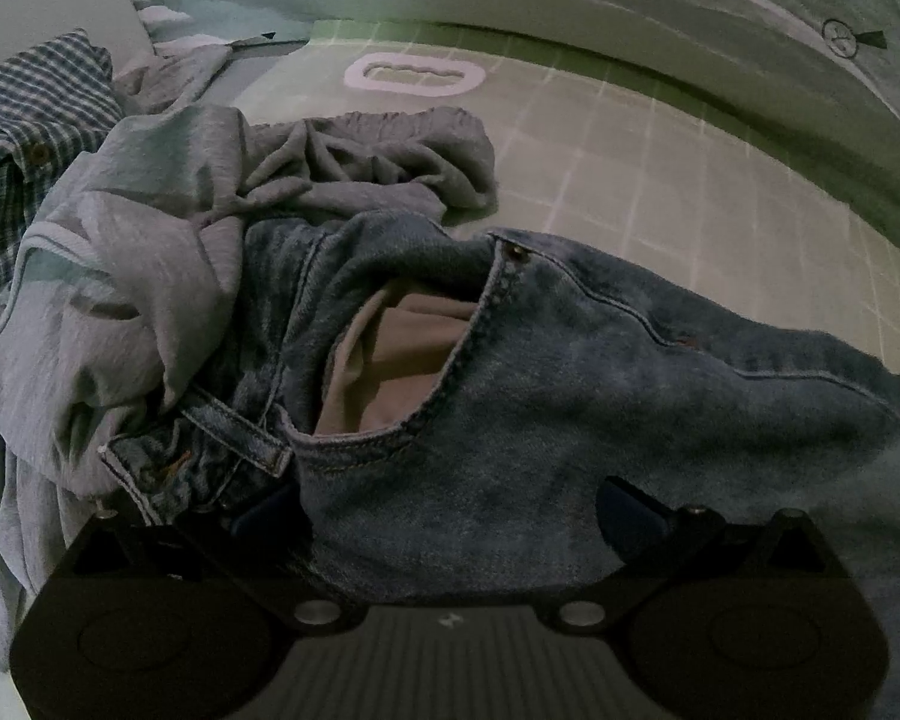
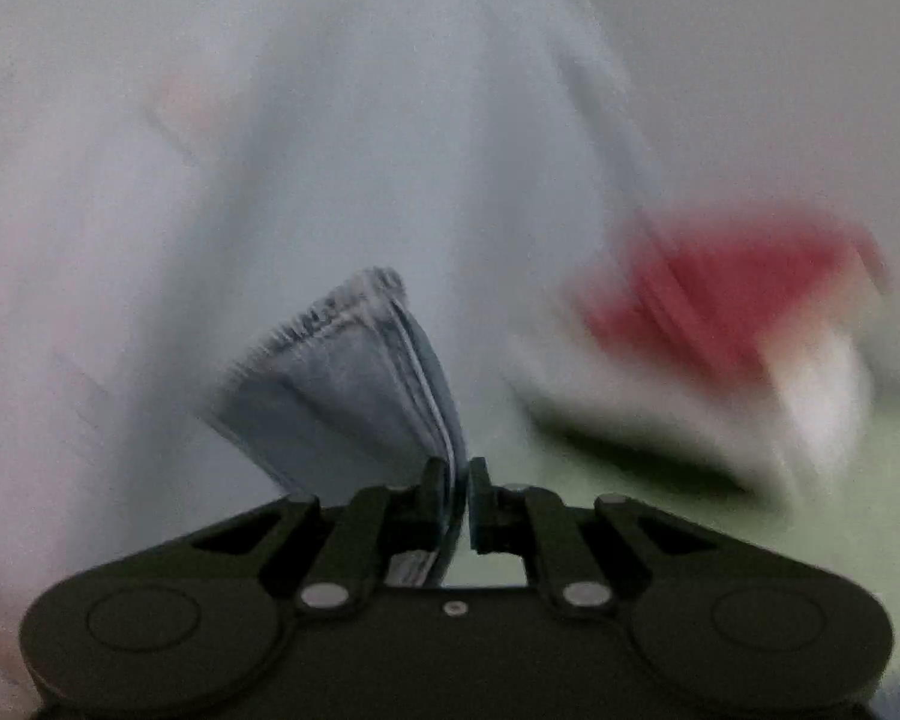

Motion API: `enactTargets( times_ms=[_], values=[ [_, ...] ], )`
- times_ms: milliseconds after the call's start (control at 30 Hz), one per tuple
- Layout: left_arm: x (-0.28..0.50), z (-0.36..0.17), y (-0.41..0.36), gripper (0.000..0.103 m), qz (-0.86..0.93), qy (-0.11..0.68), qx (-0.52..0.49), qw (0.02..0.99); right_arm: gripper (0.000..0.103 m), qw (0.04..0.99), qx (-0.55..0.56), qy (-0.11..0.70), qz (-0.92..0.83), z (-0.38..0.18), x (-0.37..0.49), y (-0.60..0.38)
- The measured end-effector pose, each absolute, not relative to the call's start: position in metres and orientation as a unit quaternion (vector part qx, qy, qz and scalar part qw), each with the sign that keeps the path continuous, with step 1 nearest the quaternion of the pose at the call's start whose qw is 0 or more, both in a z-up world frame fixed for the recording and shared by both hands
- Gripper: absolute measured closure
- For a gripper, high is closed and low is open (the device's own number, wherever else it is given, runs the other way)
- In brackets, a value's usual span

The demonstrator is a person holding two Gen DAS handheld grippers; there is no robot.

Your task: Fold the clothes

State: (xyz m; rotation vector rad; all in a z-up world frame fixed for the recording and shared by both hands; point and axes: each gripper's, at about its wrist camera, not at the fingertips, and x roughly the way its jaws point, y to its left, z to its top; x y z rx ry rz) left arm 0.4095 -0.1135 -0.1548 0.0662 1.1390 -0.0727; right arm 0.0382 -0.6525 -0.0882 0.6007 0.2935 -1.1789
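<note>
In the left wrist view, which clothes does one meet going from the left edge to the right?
Blue-and-white checked shirt → crumpled grey jersey garment → blue denim jeans with an open front pocket.

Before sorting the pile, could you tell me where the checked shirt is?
In the left wrist view, the checked shirt lies at the far left, behind the grey garment.

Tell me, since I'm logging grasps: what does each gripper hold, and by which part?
Right gripper: shut on the jeans' stitched hem edge. Left gripper: jeans lie between its fingers near the waistband; a hold cannot be told.
</note>
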Motion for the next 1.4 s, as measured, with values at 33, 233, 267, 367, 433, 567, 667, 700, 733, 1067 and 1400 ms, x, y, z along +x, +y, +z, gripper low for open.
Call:
enactTargets(
  times_ms=[33, 233, 267, 367, 433, 567, 667, 700, 733, 1067, 1400],
  values=[
    [0.411, -0.155, -0.114, 0.0, -0.035, 0.542, 0.032, 0.839, 0.091, 0.757, 0.3, 0.172, -0.555, -0.11, 0.033, -0.656],
    [0.412, -0.154, -0.113, 0.0, -0.04, 0.554, 0.032, 0.831, 0.054, 0.721, 0.336, 0.239, -0.557, -0.158, -0.002, -0.6],
    [0.409, -0.152, -0.113, 0.0, -0.045, 0.554, 0.029, 0.831, 0.049, 0.722, 0.336, 0.248, -0.552, -0.16, -0.004, -0.591],
    [0.393, -0.139, -0.111, 0.0, -0.067, 0.541, 0.017, 0.838, 0.039, 0.723, 0.328, 0.276, -0.542, -0.163, -0.013, -0.568],
    [0.379, -0.128, -0.109, 0.0, -0.084, 0.528, 0.016, 0.845, 0.033, 0.725, 0.33, 0.285, -0.534, -0.164, -0.019, -0.554],
    [0.344, -0.108, -0.101, 0.0, -0.11, 0.5, 0.04, 0.858, 0.023, 0.743, 0.346, 0.274, -0.503, -0.158, -0.032, -0.52],
    [0.315, -0.1, -0.087, 0.0, -0.108, 0.484, 0.057, 0.866, 0.015, 0.76, 0.333, 0.284, -0.481, -0.155, -0.03, -0.491],
    [0.305, -0.099, -0.081, 0.0, -0.105, 0.482, 0.063, 0.868, 0.014, 0.764, 0.326, 0.291, -0.475, -0.156, -0.029, -0.482],
    [0.295, -0.099, -0.075, 0.0, -0.102, 0.479, 0.068, 0.869, 0.014, 0.769, 0.319, 0.297, -0.468, -0.156, -0.029, -0.472],
    [0.206, -0.108, -0.006, 0.001, -0.083, 0.498, 0.038, 0.863, 0.009, 0.772, 0.307, 0.337, -0.443, -0.171, -0.055, -0.394],
    [0.185, -0.128, 0.032, 0.012, -0.08, 0.534, -0.052, 0.84, 0.008, 0.78, 0.305, 0.34, -0.428, -0.169, -0.057, -0.37]
  ],
)
